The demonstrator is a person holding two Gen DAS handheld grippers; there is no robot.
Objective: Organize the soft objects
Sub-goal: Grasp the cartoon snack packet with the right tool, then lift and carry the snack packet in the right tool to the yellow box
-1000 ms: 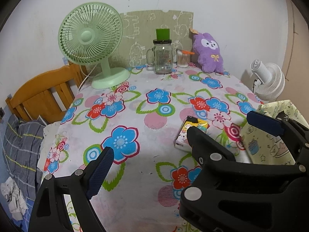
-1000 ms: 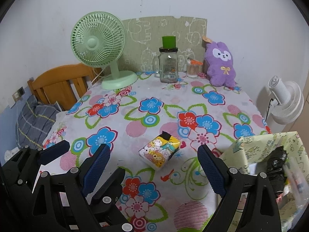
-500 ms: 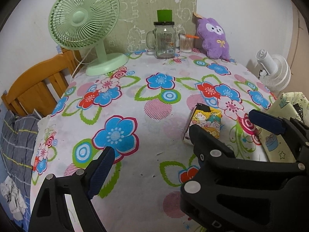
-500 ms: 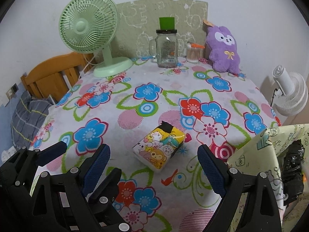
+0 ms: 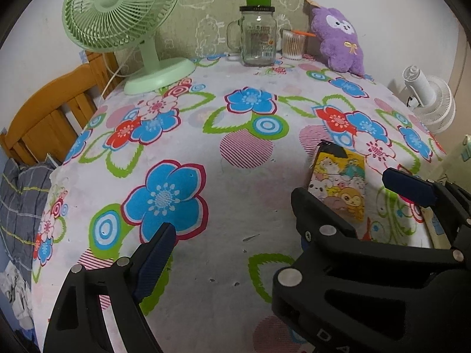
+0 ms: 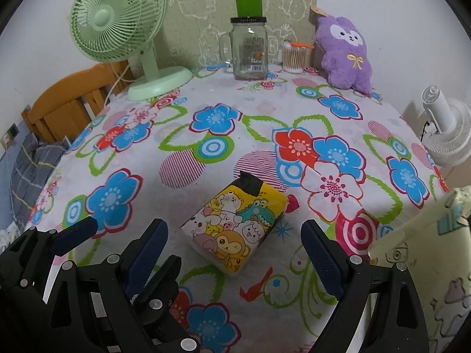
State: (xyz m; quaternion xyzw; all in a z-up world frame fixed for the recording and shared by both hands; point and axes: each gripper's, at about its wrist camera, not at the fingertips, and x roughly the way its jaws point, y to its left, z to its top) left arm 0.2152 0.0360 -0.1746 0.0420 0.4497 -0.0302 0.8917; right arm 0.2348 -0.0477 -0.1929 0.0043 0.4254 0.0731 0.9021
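Hovering low over the flowered tablecloth [image 6: 206, 94], my right gripper [image 6: 232, 250] has its fingers spread wide and holds nothing; the cartoon tissue pack [image 6: 238, 229] lies flat between them, just past the blue pads, touching neither. My left gripper [image 6: 117, 235] sits close beside it on the left, fingers likewise parted and unloaded. Far off at the table's right rear, the purple plush [image 5: 338, 41] leans against the wall beside a glass jar [image 5: 259, 39].
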